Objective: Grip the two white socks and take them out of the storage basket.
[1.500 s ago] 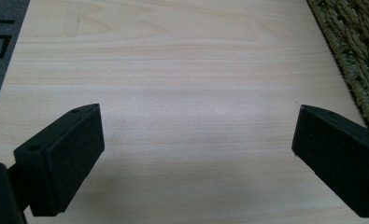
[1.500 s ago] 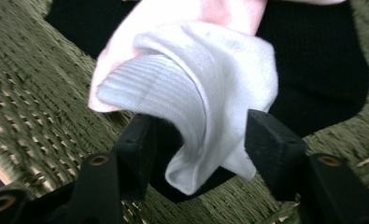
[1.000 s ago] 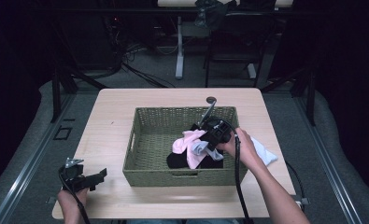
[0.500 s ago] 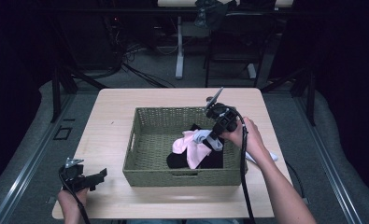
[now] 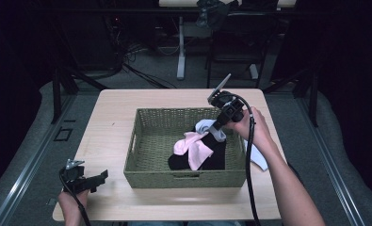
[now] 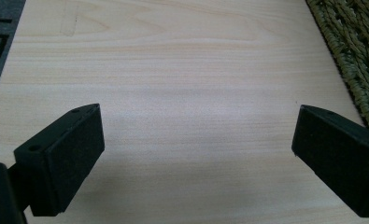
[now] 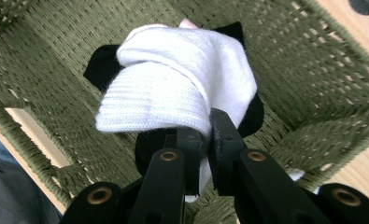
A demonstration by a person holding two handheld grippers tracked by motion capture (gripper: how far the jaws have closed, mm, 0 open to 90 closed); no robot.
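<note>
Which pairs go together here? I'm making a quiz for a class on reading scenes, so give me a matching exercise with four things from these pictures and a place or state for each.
Things:
1. white sock
2. pink sock
3. left gripper
4. woven basket

Places or states:
A. jaws wide apart over bare wood
B. stands in the middle of the table
C. pinched in the right gripper, above the basket
D. lies in the basket on dark cloth

Pairs: 1-C, 2-D, 3-A, 4-B
</note>
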